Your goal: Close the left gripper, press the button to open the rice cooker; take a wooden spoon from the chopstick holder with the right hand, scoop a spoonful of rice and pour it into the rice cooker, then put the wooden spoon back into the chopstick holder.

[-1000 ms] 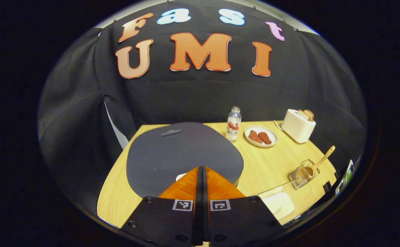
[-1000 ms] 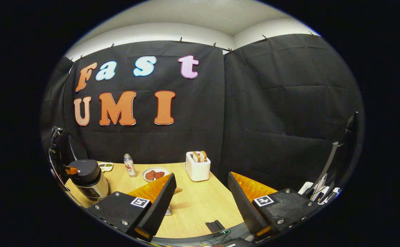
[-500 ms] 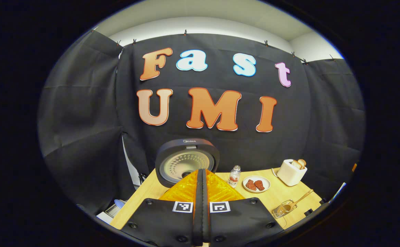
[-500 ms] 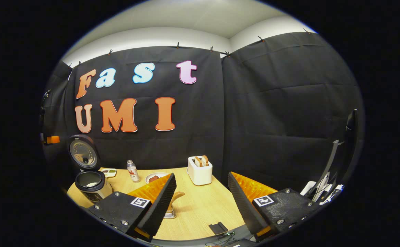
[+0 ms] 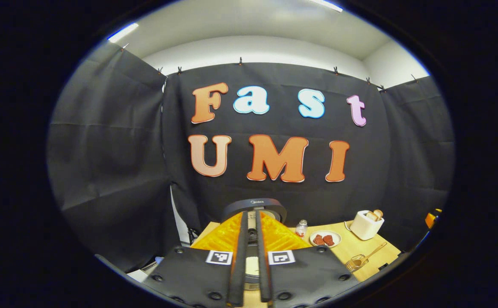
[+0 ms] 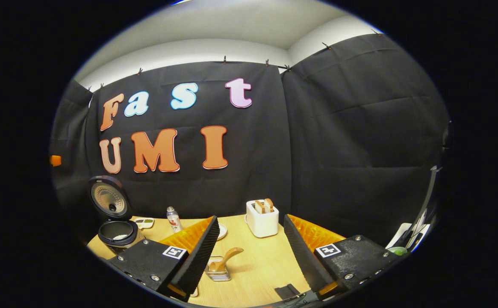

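1. The left gripper (image 5: 249,256) has its 2 fingers almost together, a thin slit between them, grasping nothing.
2. The right gripper (image 6: 249,252) is spread wide and empty, above the table (image 6: 257,261).
3. Between its fingers, the wooden spoon (image 6: 225,259) leans in the chopstick holder (image 6: 217,272).
4. Farther left, the rice cooker (image 6: 118,233) stands with its lid (image 6: 108,201) raised.
5. Beyond sit a bottle (image 6: 172,219) and toaster (image 6: 262,219).

my left gripper (image 5: 251,256): fingers nearly together, a narrow slit between them, holding nothing | rice cooker (image 5: 255,205): straight ahead, lid raised, mostly hidden behind my fingers | table (image 5: 355,246): bottle (image 5: 302,228), plate (image 5: 325,238) with two reddish pieces, toaster (image 5: 366,224) | wooden spoon (image 5: 370,253): leaning in chopstick holder (image 5: 353,264), near right
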{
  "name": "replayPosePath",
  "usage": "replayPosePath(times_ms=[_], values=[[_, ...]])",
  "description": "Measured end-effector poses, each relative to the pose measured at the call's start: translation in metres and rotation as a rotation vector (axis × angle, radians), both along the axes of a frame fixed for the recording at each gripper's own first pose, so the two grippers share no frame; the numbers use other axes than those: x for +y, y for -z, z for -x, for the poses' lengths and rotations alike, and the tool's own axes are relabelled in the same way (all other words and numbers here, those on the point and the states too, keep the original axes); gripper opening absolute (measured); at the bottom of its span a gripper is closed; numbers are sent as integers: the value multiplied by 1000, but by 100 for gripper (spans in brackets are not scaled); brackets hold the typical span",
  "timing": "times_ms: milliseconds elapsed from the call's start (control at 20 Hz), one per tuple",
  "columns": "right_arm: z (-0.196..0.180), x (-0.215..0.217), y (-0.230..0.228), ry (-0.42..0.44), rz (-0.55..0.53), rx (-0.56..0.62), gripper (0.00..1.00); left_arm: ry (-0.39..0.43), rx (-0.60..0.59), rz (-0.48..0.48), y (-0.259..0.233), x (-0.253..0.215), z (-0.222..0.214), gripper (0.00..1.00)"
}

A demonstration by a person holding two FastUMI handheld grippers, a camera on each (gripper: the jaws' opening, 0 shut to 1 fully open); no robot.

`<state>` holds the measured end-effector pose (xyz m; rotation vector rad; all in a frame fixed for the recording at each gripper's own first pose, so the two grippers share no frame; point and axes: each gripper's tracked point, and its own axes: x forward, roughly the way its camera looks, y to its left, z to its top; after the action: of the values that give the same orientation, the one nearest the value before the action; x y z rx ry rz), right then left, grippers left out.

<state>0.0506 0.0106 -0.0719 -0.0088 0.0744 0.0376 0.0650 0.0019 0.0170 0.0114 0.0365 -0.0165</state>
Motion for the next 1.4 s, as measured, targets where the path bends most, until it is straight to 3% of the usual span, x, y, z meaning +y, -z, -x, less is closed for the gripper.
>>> replayPosePath(times_ms=[50, 100, 350, 400, 550, 1000, 1150, 1350, 1400], values=[[-8, 5, 6, -13, -16, 2, 98, -18, -6, -7, -5, 7, 5, 31], [-16, 9, 12, -23, -32, 6, 94, -32, -6, -16, -6, 10, 10, 38], [-55, 20, 58, -52, -59, 49, 94, -98, -41, 3, -20, 31, 34, 73], [-65, 22, 71, -54, -71, 71, 99, -121, -52, -3, -21, 37, 38, 80], [-88, 27, 111, -59, -152, 140, 94, -191, -76, -18, -27, 59, 51, 100], [-131, 36, 209, -24, -466, 308, 95, -330, -105, -52, -33, 102, 78, 100], [-134, 44, 232, -37, -555, 383, 90, -360, -99, -95, -32, 108, 82, 99], [-136, 53, 235, -71, -709, 415, 64, -371, -84, -108, -28, 109, 83, 99], [-138, 53, 234, -69, -728, 412, 50, -370, -77, -102, -25, 109, 82, 100]])
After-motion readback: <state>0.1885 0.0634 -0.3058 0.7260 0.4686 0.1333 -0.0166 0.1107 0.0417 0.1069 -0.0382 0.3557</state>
